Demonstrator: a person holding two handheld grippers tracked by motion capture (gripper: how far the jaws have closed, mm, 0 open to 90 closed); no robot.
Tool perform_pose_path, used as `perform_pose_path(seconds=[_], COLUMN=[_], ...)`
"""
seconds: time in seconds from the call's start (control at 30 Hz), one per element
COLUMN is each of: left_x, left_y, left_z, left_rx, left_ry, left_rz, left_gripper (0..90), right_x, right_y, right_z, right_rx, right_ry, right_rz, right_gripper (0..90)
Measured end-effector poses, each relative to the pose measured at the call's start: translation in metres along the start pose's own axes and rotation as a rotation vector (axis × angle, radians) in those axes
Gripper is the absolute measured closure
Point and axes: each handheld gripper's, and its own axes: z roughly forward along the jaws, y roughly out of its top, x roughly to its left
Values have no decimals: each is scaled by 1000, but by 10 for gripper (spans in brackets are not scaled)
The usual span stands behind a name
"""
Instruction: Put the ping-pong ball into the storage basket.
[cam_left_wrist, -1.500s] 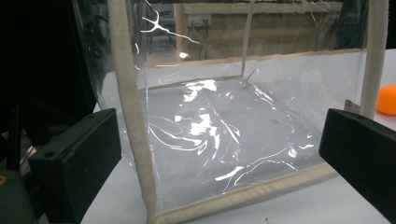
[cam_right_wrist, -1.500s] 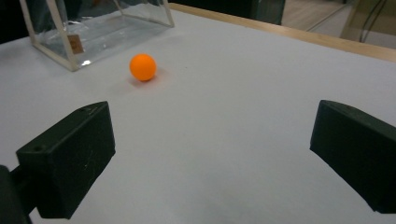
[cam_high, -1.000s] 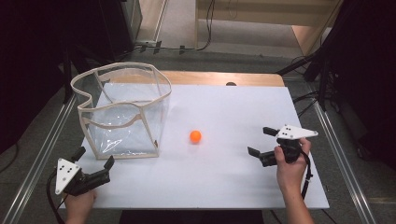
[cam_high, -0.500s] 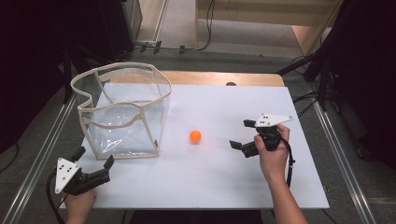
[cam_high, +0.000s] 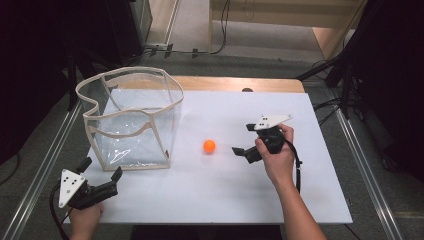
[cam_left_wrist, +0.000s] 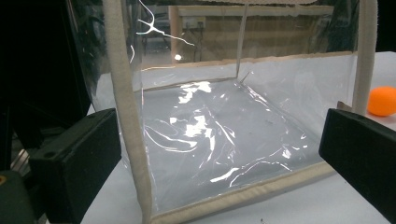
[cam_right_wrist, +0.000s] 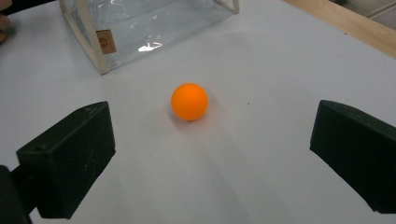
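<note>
**Right gripper open just short of the orange ball**

Nearest the person, the left gripper (cam_high: 102, 172) rests at the front left corner of the white table (cam_high: 220, 200), held in the left hand (cam_high: 85, 217); its 2 jaws stand wide apart with nothing between them, pointed at the clear bag (cam_high: 131, 120); in the left gripper view the bag's cream-edged front corner (cam_left_wrist: 128, 121) rises between the jaws, close ahead but not touching them.

Farther in and to the right, the right hand (cam_high: 275, 157) holds the right gripper (cam_high: 242, 139) above the table; its 2 jaws are spread wide and empty, pointed leftward at the orange ball (cam_high: 209, 146); the ball lies on the bare table surface, near the jaw tips but apart from them; in the right gripper view the ball (cam_right_wrist: 189, 101) sits ahead of the jaws and roughly midway between their lines.

Beyond the ball, to its left, the clear bag stands upright and open at the top, its cream rim wavy; the ball is just beside its near right corner, not touching; a small brown label (cam_right_wrist: 105, 42) shows on its wall; at the far edge a strip of bare wood (cam_high: 240, 84) runs behind the white surface.
</note>
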Motion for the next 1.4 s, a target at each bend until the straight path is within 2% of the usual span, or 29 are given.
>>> perform_pose_path(seconds=[0.2, 0.43, 0.5, 0.53, 0.87, 1.23, 1.4], left_x=[-1, -3, -4, -4, -3, -3, -4], left_y=[0, 0, 0, 0, 0, 0, 0], left_z=[1, 1, 1, 1, 2, 2, 2], left_rx=[5, 16, 16, 16, 17, 19, 19], left_ry=[9, 15, 14, 14, 12, 12, 10], left_rz=[11, 31, 32, 33, 27, 29, 31], left_gripper=[0, 0, 0, 0, 0, 0, 0], right_x=[1, 1, 1, 1, 2, 2, 4], right_y=[12, 23, 26, 30, 44, 51, 57], right_z=[15, 35, 39, 45, 68, 86, 96], right_rx=[47, 126, 144, 170, 257, 338, 396], right_ry=[3, 37, 38, 48, 70, 91, 95], right_rz=[-30, -45, -54, -63, -78, -82, -117], right_gripper=[0, 0, 0, 0, 0, 0, 0])
